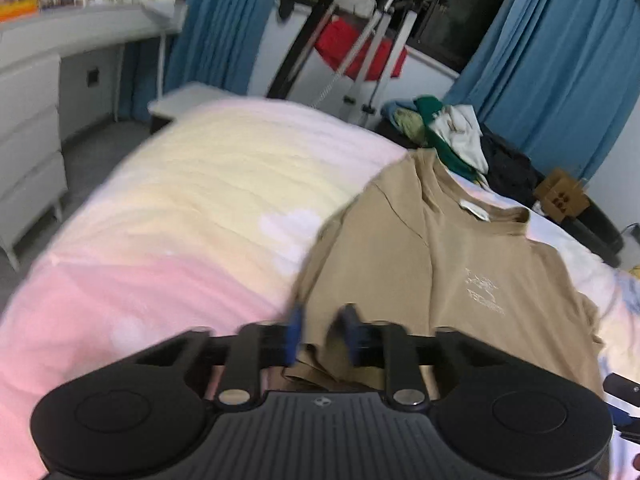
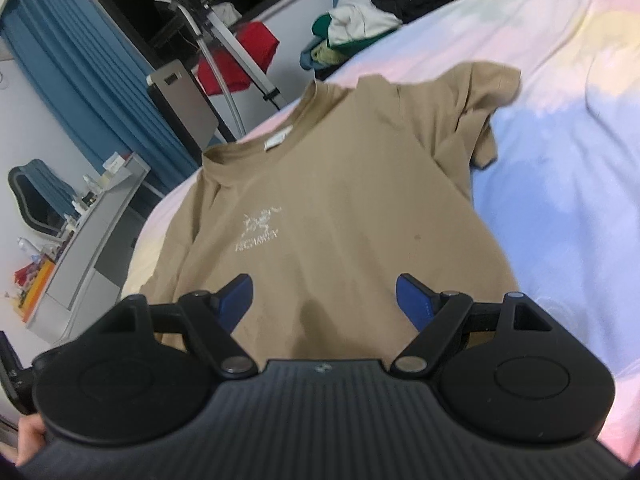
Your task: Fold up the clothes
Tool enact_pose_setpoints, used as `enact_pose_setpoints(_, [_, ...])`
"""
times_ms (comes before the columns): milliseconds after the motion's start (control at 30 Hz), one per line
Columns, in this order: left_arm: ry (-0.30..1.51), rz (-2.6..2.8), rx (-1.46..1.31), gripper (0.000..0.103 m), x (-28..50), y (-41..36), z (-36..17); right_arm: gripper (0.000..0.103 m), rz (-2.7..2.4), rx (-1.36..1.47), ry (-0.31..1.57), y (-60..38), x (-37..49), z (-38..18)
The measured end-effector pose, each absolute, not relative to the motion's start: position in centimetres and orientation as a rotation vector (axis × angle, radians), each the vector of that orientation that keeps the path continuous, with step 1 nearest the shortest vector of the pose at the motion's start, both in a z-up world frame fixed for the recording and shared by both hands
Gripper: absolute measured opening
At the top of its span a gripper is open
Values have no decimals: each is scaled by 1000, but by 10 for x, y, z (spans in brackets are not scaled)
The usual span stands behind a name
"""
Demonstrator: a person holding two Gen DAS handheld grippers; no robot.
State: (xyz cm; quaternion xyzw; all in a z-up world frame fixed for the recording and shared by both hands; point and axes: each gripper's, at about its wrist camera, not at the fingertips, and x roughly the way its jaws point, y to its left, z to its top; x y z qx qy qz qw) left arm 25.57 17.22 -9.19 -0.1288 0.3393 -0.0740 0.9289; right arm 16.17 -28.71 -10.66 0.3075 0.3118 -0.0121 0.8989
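Note:
A tan T-shirt (image 1: 460,260) with a white chest print lies front up on a pastel bed cover (image 1: 180,200), collar toward the far side. My left gripper (image 1: 323,332) sits at the shirt's near left corner, its blue pads (image 1: 294,332) closed on a fold of the hem fabric; this view is blurred. In the right wrist view the same T-shirt (image 2: 340,184) spreads ahead. My right gripper (image 2: 326,300) hovers over its lower part, open wide, with cloth under its pads (image 2: 416,300) but nothing pinched.
A pile of mixed clothes (image 1: 448,132) lies at the bed's far edge, with a cardboard box (image 1: 562,196) beyond it. A red garment (image 2: 240,60) hangs on a metal rack. A white dresser (image 1: 28,152) stands left of the bed. Bare bed cover (image 2: 560,160) lies to the right.

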Motion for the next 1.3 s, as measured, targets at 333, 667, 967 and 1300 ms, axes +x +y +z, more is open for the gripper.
enact_pose_setpoints(333, [463, -91, -210, 4, 269, 192, -16, 80, -17, 655, 670, -283, 158, -105])
enact_pose_setpoints(667, [573, 156, -126, 3, 418, 238, 9, 80, -35, 614, 680, -282, 170, -109])
enact_pose_setpoints(967, [677, 192, -160, 4, 476, 248, -71, 80, -66, 565, 665, -286, 185, -119])
enact_pose_setpoints(1300, [652, 44, -46, 53, 400, 215, -50, 80, -33, 464, 599, -278, 180, -102])
